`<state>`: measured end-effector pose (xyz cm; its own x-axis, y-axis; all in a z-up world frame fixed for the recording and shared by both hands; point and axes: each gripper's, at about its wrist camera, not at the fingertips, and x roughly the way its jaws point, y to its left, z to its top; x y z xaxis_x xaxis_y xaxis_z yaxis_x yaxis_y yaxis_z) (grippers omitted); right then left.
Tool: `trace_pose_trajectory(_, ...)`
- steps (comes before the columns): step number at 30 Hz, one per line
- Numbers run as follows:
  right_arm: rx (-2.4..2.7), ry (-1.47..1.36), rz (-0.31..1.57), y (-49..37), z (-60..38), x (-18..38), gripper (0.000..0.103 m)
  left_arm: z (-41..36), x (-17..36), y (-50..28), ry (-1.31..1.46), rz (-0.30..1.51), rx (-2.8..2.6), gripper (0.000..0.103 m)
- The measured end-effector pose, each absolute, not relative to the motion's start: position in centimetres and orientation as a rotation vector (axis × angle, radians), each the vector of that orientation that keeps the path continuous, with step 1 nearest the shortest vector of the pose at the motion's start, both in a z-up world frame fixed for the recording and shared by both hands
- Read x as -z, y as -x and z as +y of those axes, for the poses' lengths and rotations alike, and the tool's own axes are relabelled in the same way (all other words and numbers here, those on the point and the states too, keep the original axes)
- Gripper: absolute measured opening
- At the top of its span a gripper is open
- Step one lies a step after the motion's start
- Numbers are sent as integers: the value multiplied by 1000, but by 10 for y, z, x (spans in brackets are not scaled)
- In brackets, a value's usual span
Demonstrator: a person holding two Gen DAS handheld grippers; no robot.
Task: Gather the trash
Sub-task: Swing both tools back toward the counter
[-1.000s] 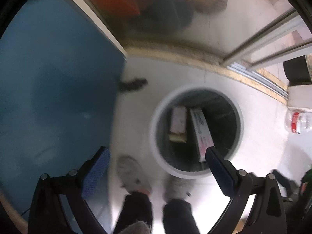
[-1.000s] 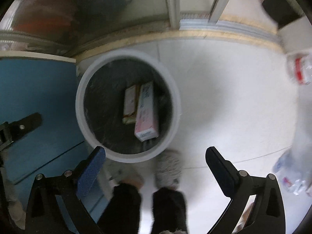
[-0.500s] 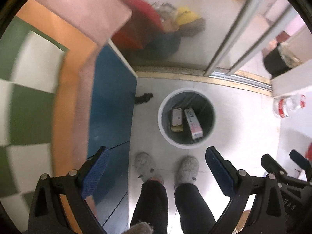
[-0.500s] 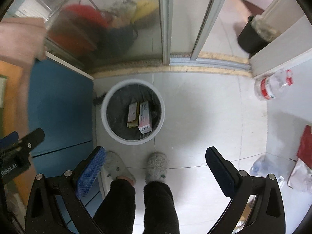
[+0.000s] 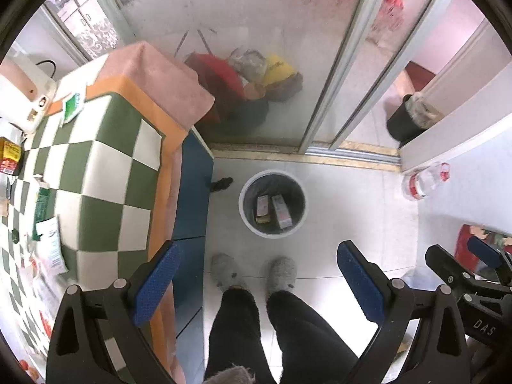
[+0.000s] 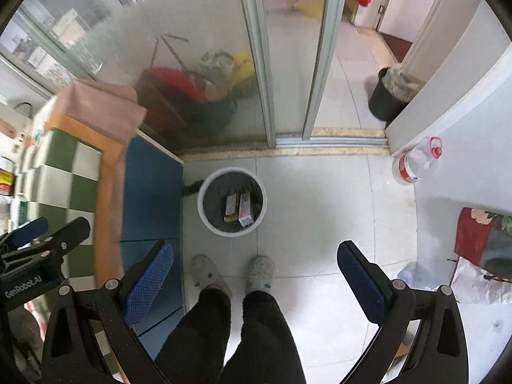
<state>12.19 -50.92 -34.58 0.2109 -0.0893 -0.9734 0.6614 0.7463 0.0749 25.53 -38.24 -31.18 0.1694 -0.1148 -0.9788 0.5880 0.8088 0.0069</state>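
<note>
Both grippers are held high over the floor, looking down past the person's legs (image 5: 256,329) and grey slippers (image 5: 225,272).

Left gripper (image 5: 256,284): fingers spread wide, nothing between the blue pads (image 5: 153,284). Right gripper (image 6: 256,283): likewise spread and empty.

Trash bin (image 5: 248,220): round, white rim, dark liner, standing on the tile floor (image 5: 345,211) just beside the blue cabinet (image 5: 192,192). Two flat cartons (image 5: 272,211) lie side by side in the bottom, so part of the task appears done.

Remaining trash, judged: on the green-and-white checked tablecloth (image 5: 96,172) at left lie a white sachet or wrapper (image 5: 51,249), a green packet (image 5: 41,201) and a small green-and-white sachet (image 5: 73,104). A yellow-red box (image 5: 11,156) sits at the far edge; whether it is trash cannot be told.

Handling estimate:
- Wrappers and sachets: very light, thin, floppy, probably slick film. They lie flat, so the pads need a raised edge or corner; a pinch across the short side should hold. The risk is sliding them along the cloth, or snagging the cloth itself, since it is soft.
- Any cartons like those binned: light, stiff, crushable; grip across the narrow faces with modest squeeze.

A clear plastic bottle with red cap (image 6: 414,163) lies on the floor by the wall; if it counts as trash, it is light, smooth and will roll, so the neck or mid-body is the place to take it.

Neither gripper is near any of these items.
</note>
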Motion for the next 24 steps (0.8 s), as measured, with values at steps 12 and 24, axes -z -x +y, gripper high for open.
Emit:
trace_pose_trajectory(12, 396, -589, 1243, -159, -487, 290, 103, -319, 248, -293, -287, 1256, 389, 103)
trace_pose_trajectory(24, 59, -504, 1372, -334, -317, 322, 103, -97, 262, -396, -476, 1159, -248, 103)
